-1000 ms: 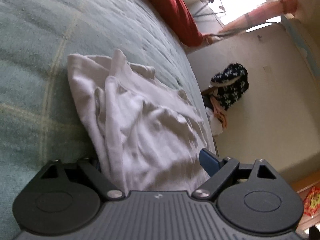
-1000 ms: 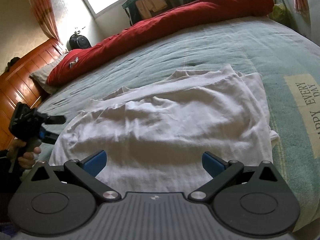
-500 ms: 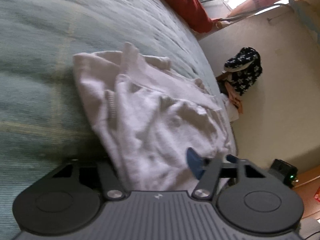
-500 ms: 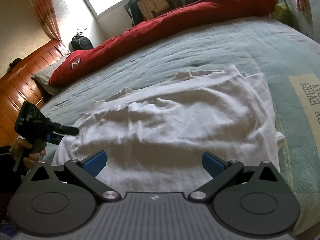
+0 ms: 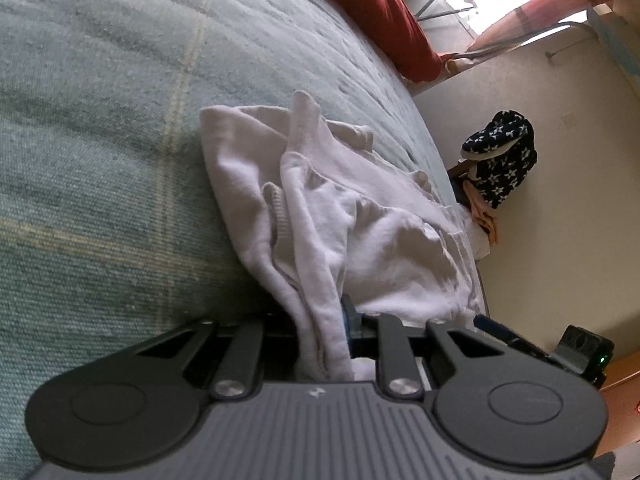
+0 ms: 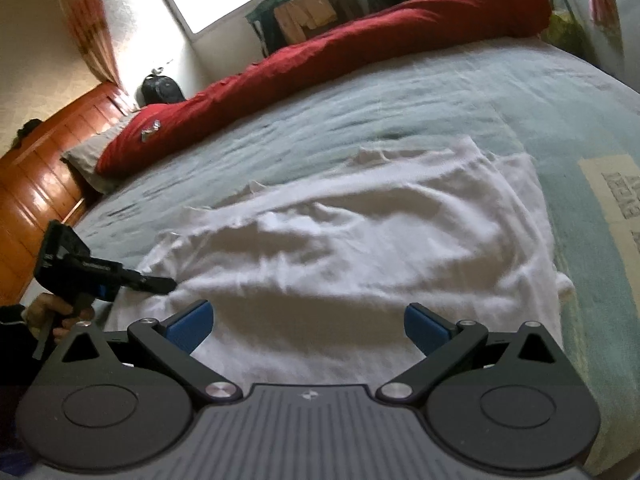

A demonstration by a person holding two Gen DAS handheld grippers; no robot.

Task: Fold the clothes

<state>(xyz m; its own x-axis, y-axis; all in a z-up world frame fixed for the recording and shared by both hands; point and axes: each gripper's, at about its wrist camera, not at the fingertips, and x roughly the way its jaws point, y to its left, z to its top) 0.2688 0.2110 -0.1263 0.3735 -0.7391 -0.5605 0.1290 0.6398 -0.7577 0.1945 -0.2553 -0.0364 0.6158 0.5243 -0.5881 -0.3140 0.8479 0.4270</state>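
The white garment lies rumpled at the bed's near edge; soft, light cloth, best taken by hem or corners. Left claw pinches a bunched edge; right claw hovers spread

A: What colour is the garment ahead of the right gripper's fingers?

B: White, plain, with a ribbed hem. Those fingers are blue on black arms, and the body behind them is grey and ridged.

A: And the bed cover beyond them?

B: Pale blue-green. In the left wrist view it shows thin cream check lines. To the right of the right fingers there is a cream patch with grey lettering.

A: Farther off?

B: A deep red rolled duvet and a reddish-brown wooden headboard. Right of the left fingers, also blue, sits a dark navy cloth with white stars against a cream wall.
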